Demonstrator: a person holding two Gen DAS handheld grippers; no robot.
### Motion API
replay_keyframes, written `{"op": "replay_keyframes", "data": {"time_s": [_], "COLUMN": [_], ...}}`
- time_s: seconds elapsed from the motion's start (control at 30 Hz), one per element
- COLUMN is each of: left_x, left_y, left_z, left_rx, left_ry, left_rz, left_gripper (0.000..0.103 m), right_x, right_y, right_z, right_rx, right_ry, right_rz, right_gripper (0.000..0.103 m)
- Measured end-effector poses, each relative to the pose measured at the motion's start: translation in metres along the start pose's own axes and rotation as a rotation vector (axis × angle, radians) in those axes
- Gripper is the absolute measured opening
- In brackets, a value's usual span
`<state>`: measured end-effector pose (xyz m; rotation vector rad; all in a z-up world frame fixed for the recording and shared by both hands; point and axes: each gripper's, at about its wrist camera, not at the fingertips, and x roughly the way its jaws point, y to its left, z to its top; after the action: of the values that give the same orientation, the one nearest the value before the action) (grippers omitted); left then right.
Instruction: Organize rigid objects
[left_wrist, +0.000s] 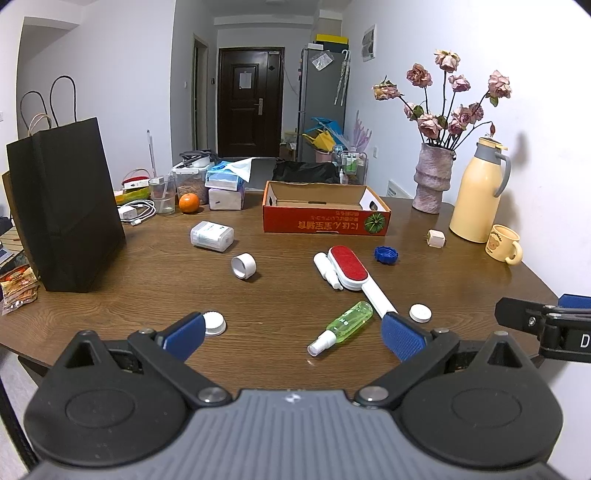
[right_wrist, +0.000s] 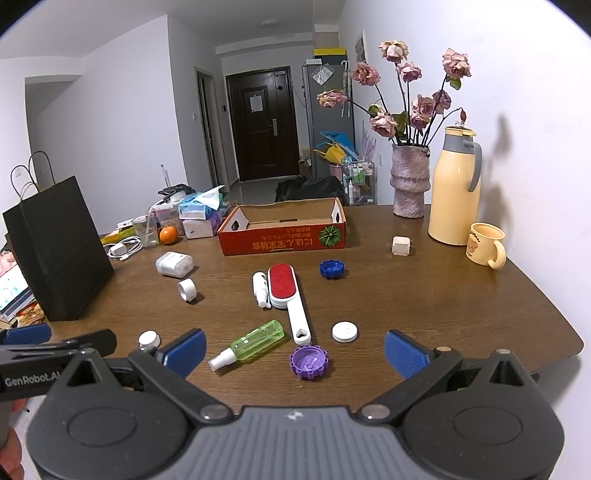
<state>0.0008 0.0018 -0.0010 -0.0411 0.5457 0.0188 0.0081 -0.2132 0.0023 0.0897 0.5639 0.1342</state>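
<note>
An open red cardboard box (left_wrist: 325, 220) (right_wrist: 282, 238) stands at the back of the wooden table (left_wrist: 147, 280). Loose items lie in front of it: a red and white lint brush (left_wrist: 352, 275) (right_wrist: 286, 291), a green spray bottle (left_wrist: 341, 326) (right_wrist: 251, 343), a blue cap (left_wrist: 386, 254) (right_wrist: 331, 268), a purple cap (right_wrist: 308, 362), white round lids (left_wrist: 420, 313) (right_wrist: 344, 331), a white ring (left_wrist: 243, 266) (right_wrist: 186, 290) and a white case (left_wrist: 211, 236) (right_wrist: 173, 264). My left gripper (left_wrist: 293, 338) and right gripper (right_wrist: 293, 352) are both open and empty above the near edge.
A black paper bag (left_wrist: 66, 206) stands at the left. A vase of dried roses (left_wrist: 432, 177), a yellow thermos (left_wrist: 478, 192) and a yellow mug (left_wrist: 504, 243) stand at the right by the wall. An orange (left_wrist: 189, 203), tissues and cables lie at the back left.
</note>
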Motion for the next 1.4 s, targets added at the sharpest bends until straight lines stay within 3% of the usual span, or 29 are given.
{"op": "replay_keyframes", "data": {"time_s": [1.4], "left_x": [0.0023], "left_y": [0.0067], "left_z": [0.0001], "left_rx": [0.003], "left_ry": [-0.006], "left_rz": [0.012], "left_gripper": [0.103], "right_x": [-0.0002], "right_y": [0.0051], "right_z": [-0.0018], "right_rx": [-0.015], "right_ry": [-0.011], "right_rz": [0.010], "right_gripper": [0.103]}}
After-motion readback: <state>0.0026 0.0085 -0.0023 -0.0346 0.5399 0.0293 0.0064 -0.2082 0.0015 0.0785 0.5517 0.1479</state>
